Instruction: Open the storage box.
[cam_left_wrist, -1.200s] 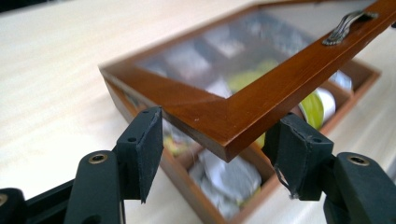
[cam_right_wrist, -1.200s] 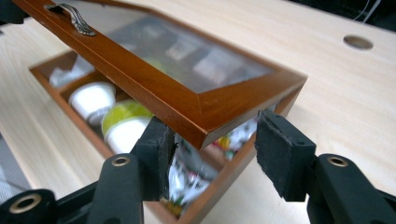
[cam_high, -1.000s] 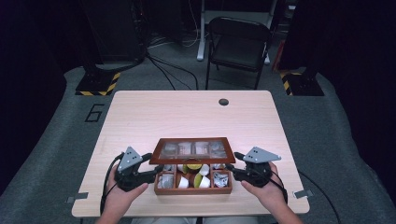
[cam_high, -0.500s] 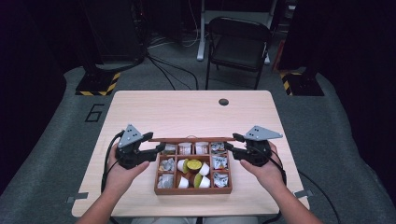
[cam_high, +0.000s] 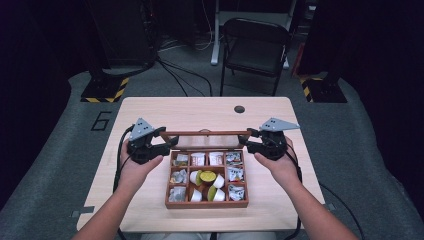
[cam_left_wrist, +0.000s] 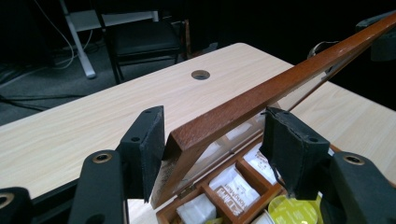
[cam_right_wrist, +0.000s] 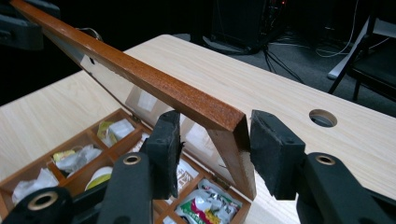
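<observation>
We see a reddish-brown wooden box (cam_high: 206, 202) on our pale wood-grain table (cam_high: 200, 112), holding white sachets (cam_high: 199, 159) and yellow-green pods (cam_high: 206, 177). Our grippers' pads (cam_left_wrist: 148, 140) are black. Far left, yellow-black hazard stripes (cam_high: 106, 93).

Hidden and unreadable parts
The raised lid (cam_high: 206, 133) hides the wooden box's (cam_high: 206, 204) back wall in the high view; the packets (cam_high: 198, 159) are too small to read; the forearms (cam_high: 107, 220) run off the bottom edge.
</observation>
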